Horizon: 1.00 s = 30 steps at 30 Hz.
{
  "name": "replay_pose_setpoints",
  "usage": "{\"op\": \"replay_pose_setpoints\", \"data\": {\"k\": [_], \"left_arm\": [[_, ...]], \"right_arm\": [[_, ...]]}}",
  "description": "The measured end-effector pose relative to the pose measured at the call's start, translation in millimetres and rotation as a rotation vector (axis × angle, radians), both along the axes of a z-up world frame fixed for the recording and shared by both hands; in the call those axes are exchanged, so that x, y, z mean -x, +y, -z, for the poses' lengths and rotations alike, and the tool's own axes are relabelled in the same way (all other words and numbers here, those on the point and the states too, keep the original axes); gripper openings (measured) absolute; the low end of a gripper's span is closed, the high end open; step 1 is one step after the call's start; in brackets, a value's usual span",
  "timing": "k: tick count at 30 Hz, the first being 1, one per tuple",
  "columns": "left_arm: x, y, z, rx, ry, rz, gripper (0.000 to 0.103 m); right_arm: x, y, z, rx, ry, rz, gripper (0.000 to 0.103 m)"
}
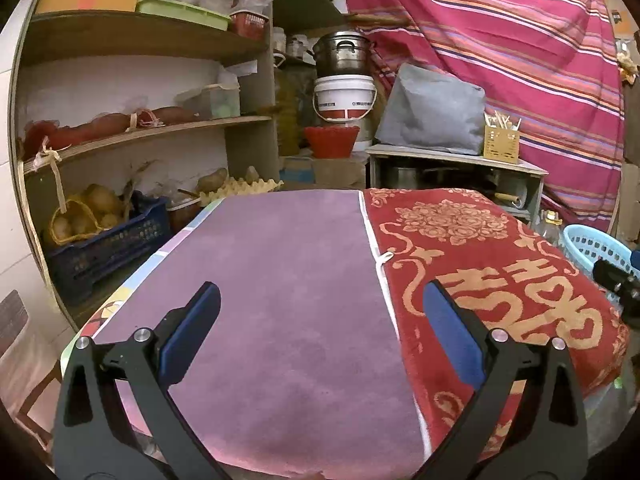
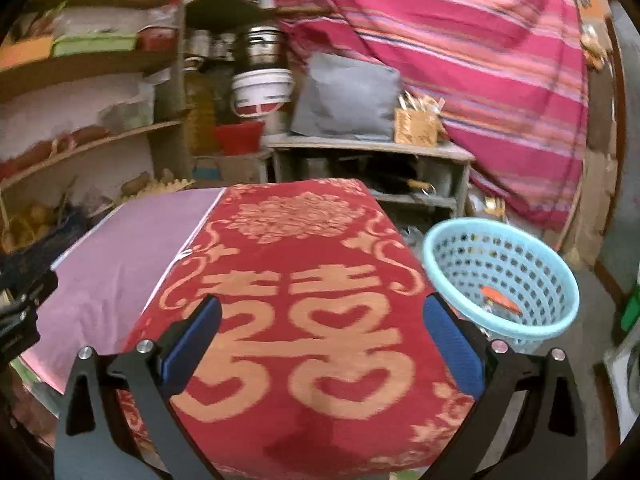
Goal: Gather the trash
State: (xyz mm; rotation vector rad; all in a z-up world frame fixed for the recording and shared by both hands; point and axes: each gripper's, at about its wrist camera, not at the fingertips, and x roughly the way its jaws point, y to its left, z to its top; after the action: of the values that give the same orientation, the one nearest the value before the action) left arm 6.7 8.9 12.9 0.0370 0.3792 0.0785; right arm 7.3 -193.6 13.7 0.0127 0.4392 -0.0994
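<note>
Desk (image 1: 280, 280) looks bare, both claws, left (image 1: 320, 344) & right (image 2: 320, 344), wide, empty; basket (image 2: 500, 320) holds scrap; next probably find remaining trash.

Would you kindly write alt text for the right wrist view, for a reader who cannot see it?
The open, empty right gripper hovers over a red towel with gold patterns, laid beside a purple cloth. At the right stands a light blue perforated basket holding an orange scrap. Cluttered shelves and a striped pink curtain fill the background.
</note>
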Motion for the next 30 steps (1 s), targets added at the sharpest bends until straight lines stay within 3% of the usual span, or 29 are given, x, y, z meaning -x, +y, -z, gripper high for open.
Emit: {"op": "replay_pose_setpoints", "data": {"k": [5, 12, 23, 30], "left_arm": [[-5, 6, 6, 0.009, 0.006, -0.012, 0.098], [-14, 4, 20, -0.05, 0.035, -0.032, 0.098], [-22, 0, 23, -0.057, 0.063, -0.021, 0.098], [-23, -9, 23, -0.07, 0.061, -0.004, 0.098]], "right_arm": [[1, 24, 12, 0.037, -0.013, -0.01, 0.098], [-1, 41, 27, 0.049, 0.023, -0.042, 0.098], [-8, 31, 32, -0.018, 0.078, -0.038, 0.098], [-8, 25, 26, -0.033, 0.045, -0.014, 0.098]]}}
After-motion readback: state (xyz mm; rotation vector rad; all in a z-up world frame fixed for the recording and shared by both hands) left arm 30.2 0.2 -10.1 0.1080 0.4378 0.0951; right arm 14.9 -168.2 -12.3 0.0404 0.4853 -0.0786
